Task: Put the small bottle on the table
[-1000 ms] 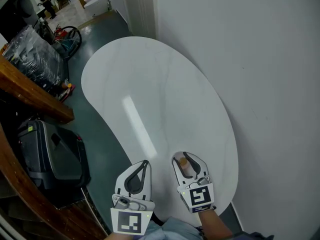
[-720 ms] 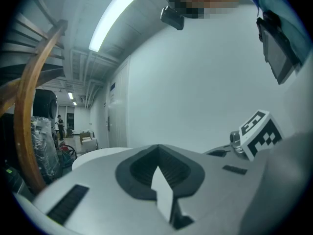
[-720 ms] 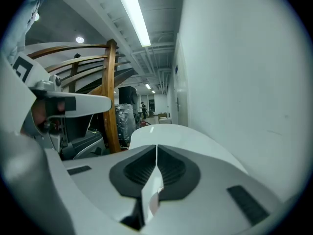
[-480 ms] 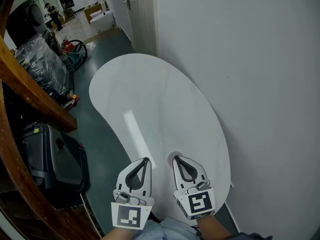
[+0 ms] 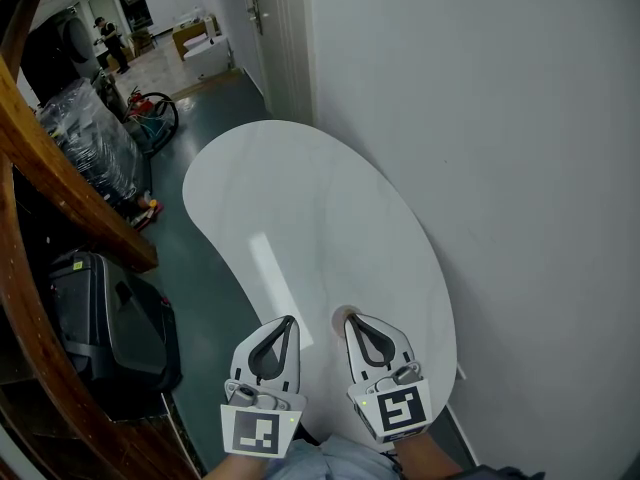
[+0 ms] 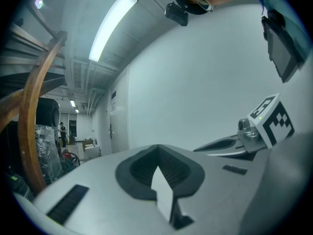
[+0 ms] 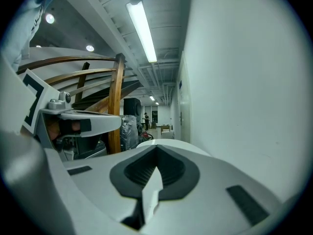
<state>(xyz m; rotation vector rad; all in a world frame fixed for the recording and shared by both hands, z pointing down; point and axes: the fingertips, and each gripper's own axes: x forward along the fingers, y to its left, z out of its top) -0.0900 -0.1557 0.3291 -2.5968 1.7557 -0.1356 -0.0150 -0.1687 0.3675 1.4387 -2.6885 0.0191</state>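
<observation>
The white oval table (image 5: 310, 218) stands against the wall. Only a small tan bit of the small bottle (image 5: 340, 316) shows on the table, just left of my right gripper's tip; the rest is hidden. My right gripper (image 5: 352, 319) hovers over the table's near end, shut with nothing between its jaws. My left gripper (image 5: 289, 322) is beside it on the left, also shut and empty. In the left gripper view the jaws (image 6: 157, 150) meet at a point, and the right gripper view shows the same (image 7: 156, 149).
A white wall (image 5: 500, 168) runs along the table's right side. A curved wooden stair rail (image 5: 60, 198) and a black case (image 5: 110, 328) on the dark floor are at the left. A door (image 5: 270, 28), wrapped goods and a distant person are at the back.
One second ago my right gripper's jaws stood open round the small bottle on the table. They have shut and the gripper has drawn back, leaving the bottle beside its tip.
</observation>
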